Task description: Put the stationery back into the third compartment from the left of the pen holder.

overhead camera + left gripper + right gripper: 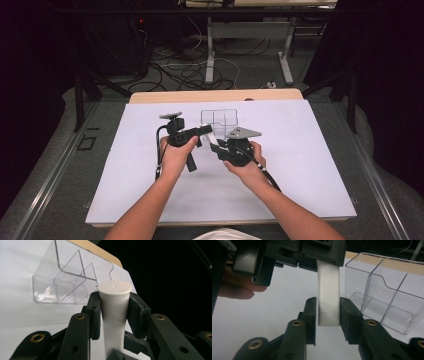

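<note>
**White tube held at both ends between two hand-held grippers, above a white table sheet**

Nearest the viewer, two forearms enter from the bottom edge of the high view. The left hand carries the left gripper; the right hand carries the right gripper, whose grey three-cornered plate lies on top. The two grippers meet near the middle of the white sheet, with bare sheet on every side of them: wide margins to the left, right and near edges.

One white tube spans the gap between the grippers, clear of the sheet. In the left gripper view, both pads press on its capped end just below the flat round cap: this claw grips the tube. In the right gripper view, the squared end of the tube sits between the right gripper's pads; the left pad touches it, while a thin gap seems to show at the other, so the hold here looks loose.

Just beyond the grippers stands one clear plastic organiser with upright dividers; three compartments can be counted in the right gripper view, all holding nothing. Behind it, a strip of the wooden tabletop shows past the sheet's far edge.

No brand, label or writing can be read on any item.
</note>
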A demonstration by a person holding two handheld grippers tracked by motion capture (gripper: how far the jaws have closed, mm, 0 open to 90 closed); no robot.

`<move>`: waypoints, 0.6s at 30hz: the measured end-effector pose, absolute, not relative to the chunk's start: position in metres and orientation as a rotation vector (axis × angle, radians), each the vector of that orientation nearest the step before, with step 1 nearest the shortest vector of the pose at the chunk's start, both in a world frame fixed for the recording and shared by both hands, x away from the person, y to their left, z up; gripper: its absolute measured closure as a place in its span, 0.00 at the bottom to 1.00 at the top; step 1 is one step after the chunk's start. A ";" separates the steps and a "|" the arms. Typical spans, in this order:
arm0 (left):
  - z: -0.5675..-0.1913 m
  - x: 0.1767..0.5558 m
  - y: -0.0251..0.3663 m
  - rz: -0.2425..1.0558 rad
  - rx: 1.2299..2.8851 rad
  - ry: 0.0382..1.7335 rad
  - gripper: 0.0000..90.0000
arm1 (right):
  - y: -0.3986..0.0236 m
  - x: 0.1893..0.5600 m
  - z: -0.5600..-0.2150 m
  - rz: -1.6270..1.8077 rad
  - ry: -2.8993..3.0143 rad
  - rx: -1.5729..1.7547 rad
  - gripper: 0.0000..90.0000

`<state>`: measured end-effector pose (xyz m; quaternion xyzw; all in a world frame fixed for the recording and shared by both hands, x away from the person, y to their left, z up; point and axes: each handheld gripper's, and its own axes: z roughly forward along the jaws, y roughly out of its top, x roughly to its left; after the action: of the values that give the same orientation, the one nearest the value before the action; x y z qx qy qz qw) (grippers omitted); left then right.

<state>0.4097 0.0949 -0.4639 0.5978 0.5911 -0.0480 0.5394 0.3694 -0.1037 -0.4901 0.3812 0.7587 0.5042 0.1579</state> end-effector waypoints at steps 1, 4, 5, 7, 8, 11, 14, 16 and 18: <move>-0.462 0.411 0.094 -0.104 1.422 1.400 0.74 | -0.105 0.370 -0.489 1.439 2.171 1.087 0.71; -0.457 0.414 0.090 -0.080 1.422 1.393 0.74 | -0.109 0.371 -0.488 1.424 2.167 1.077 0.64; -0.456 0.415 0.089 -0.075 1.436 1.384 0.74 | -0.111 0.371 -0.487 1.429 2.161 1.082 0.62; -0.454 0.417 0.086 -0.056 1.436 1.372 0.74 | -0.115 0.372 -0.487 1.433 2.150 1.073 0.59; -0.453 0.417 0.085 -0.047 1.434 1.371 0.74 | -0.117 0.373 -0.487 1.430 2.148 1.078 0.57; -0.450 0.420 0.082 -0.030 1.438 1.358 0.74 | -0.125 0.375 -0.488 1.425 2.155 1.088 0.51; -0.448 0.421 0.080 0.002 1.433 1.345 0.74 | -0.133 0.376 -0.490 1.419 2.162 1.083 0.48; -0.447 0.422 0.079 0.024 1.437 1.333 0.74 | -0.138 0.376 -0.491 1.414 2.159 1.085 0.45; -0.446 0.423 0.078 0.049 1.431 1.322 0.74 | -0.142 0.376 -0.492 1.398 2.162 1.080 0.43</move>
<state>0.4232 0.0778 -0.4460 0.6076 0.5611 0.0208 0.5617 0.3756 -0.1422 -0.4918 0.3809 0.7625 0.4932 0.1739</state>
